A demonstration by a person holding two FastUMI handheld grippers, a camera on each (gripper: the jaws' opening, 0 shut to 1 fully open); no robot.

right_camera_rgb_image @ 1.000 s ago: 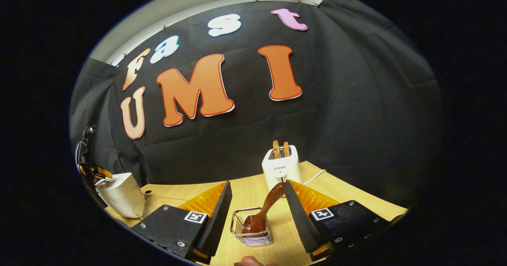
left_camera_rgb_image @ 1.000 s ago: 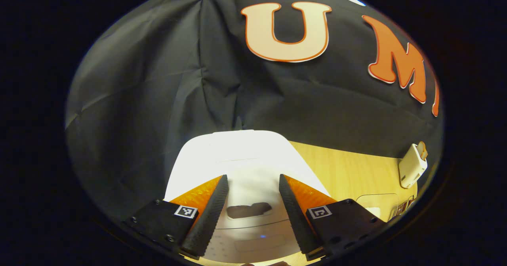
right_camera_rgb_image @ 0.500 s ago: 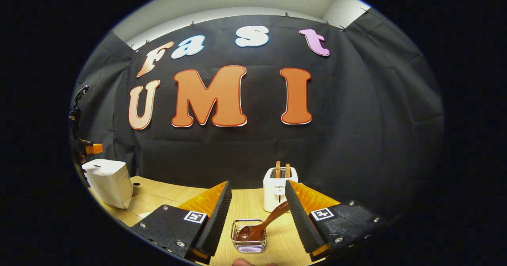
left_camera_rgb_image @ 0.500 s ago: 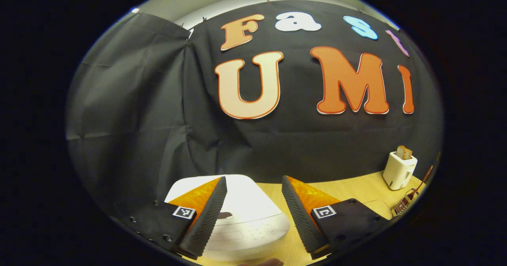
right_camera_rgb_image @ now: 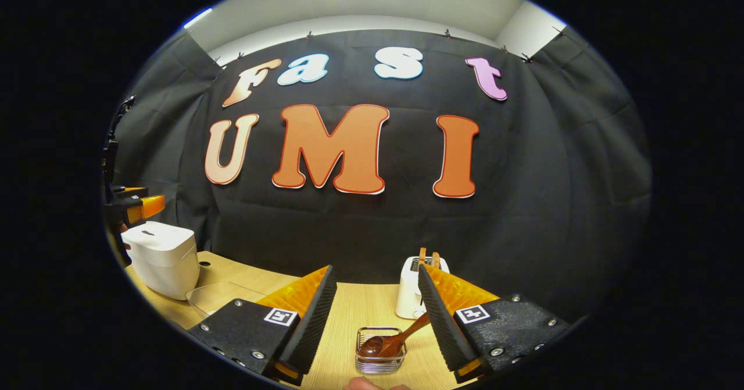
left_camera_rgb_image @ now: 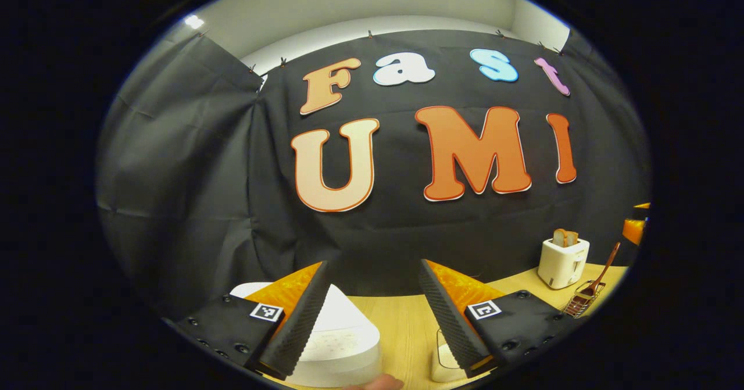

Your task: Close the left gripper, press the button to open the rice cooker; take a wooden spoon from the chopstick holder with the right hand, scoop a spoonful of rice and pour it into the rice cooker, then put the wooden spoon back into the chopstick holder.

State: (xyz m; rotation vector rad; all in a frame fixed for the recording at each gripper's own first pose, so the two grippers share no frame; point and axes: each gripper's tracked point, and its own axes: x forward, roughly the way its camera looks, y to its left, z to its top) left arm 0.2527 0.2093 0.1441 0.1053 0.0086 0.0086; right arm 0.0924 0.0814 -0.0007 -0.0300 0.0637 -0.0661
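The white rice cooker (left_camera_rgb_image: 343,343) sits low in the left gripper view, lid down, under and just beyond my open left gripper (left_camera_rgb_image: 373,265), which holds nothing. In the right gripper view the cooker (right_camera_rgb_image: 163,256) stands far left on the wooden table, with the left gripper (right_camera_rgb_image: 136,204) hovering above it. The wire chopstick holder (right_camera_rgb_image: 381,352) stands between and below the fingers of my open right gripper (right_camera_rgb_image: 376,269). The wooden spoon (right_camera_rgb_image: 401,337) leans in the holder, handle tilted right, untouched. The holder (left_camera_rgb_image: 578,304) and spoon (left_camera_rgb_image: 604,268) also appear at far right in the left gripper view.
A white toaster (right_camera_rgb_image: 412,288) with bread slices stands behind the holder, near the black wall. A clear container (right_camera_rgb_image: 218,297) lies on the table (right_camera_rgb_image: 349,314) right of the cooker. Its corner (left_camera_rgb_image: 442,361) appears by my left gripper's right finger.
The left gripper has lifted and drawn back from the cooker top, so the cooker sinks lower in view. The right gripper has tilted up and drawn back; the spoon still rests in the holder.
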